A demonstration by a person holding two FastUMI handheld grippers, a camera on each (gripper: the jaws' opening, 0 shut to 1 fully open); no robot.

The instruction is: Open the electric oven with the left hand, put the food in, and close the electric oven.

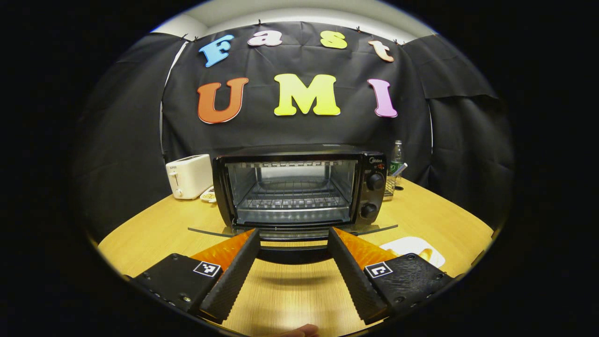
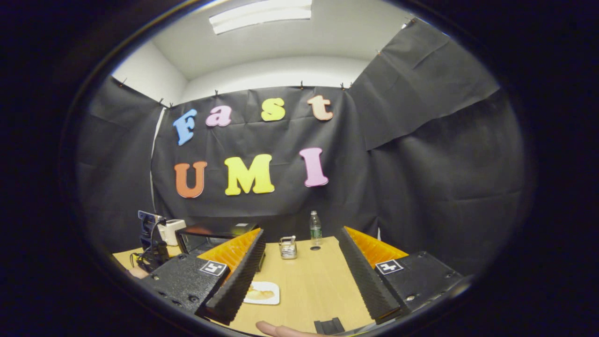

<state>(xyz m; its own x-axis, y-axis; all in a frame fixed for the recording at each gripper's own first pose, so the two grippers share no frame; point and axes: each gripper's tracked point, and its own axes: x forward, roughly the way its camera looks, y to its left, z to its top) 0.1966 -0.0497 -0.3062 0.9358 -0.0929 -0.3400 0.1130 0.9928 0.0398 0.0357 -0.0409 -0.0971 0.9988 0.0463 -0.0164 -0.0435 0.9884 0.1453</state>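
The electric oven [image 1: 299, 189] sits at the middle of a light wooden table [image 1: 421, 215], facing the left gripper view head-on. Its glass door [image 1: 292, 230] is folded down flat toward the camera, so the wire rack [image 1: 292, 199] inside is visible, and two black knobs [image 1: 374, 181] are stacked on its right-hand panel. The left gripper [image 1: 294, 243] is held level and pointed straight at the oven, its two fingers spread wide apart, their tips at the front edge of the lowered door with the dark door handle [image 1: 292, 255] lying between them; whether either finger touches the door cannot be told. A white toaster [image 1: 189, 176] stands left of the oven, and a plastic bottle [image 1: 396, 159] stands behind its right side. The food, a pale pastry, lies on a white plate [image 1: 412, 245] on the table just right of the left gripper.

In the right gripper view, the right gripper [image 2: 299, 252] is tilted upward, above the table and well back from the oven [image 2: 215, 236], which appears at the left. Its fingers are also wide apart and grip nothing. The plate [image 2: 263, 293] lies on the table beside its left finger. A fingertip [image 2: 276, 330] of the holding hand shows at the bottom edge.
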